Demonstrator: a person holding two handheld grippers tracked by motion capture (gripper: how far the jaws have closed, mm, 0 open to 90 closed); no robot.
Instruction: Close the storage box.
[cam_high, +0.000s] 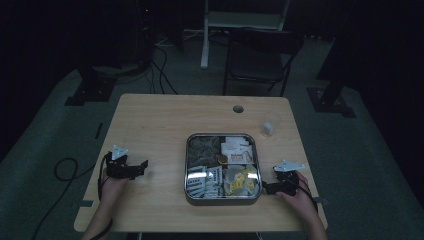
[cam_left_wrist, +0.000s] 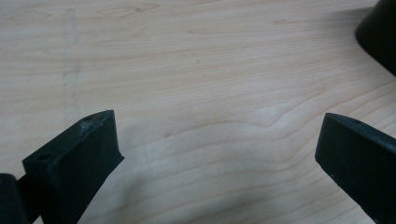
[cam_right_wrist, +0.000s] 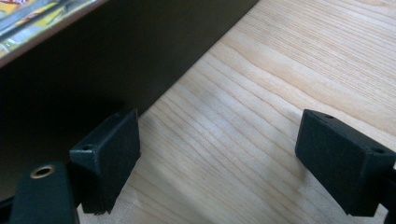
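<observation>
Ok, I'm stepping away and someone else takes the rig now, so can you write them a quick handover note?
Left claw: open, holding nothing, low over the light wooden table, left of the square metal tray of sachets.
Right claw: open, holding nothing, just beside the tray's right wall.
Clear plastic cup: upright behind the tray, to its right, looks empty.
Done: nothing visibly moved out of the tray.
Left: nothing picked up yet, so any handling of sachets remains.

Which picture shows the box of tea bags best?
The high view: the whole tin shows, packets sorted inside. The right gripper view shows its dark side wall and a bit of packets. The left gripper view shows bare table.
</observation>
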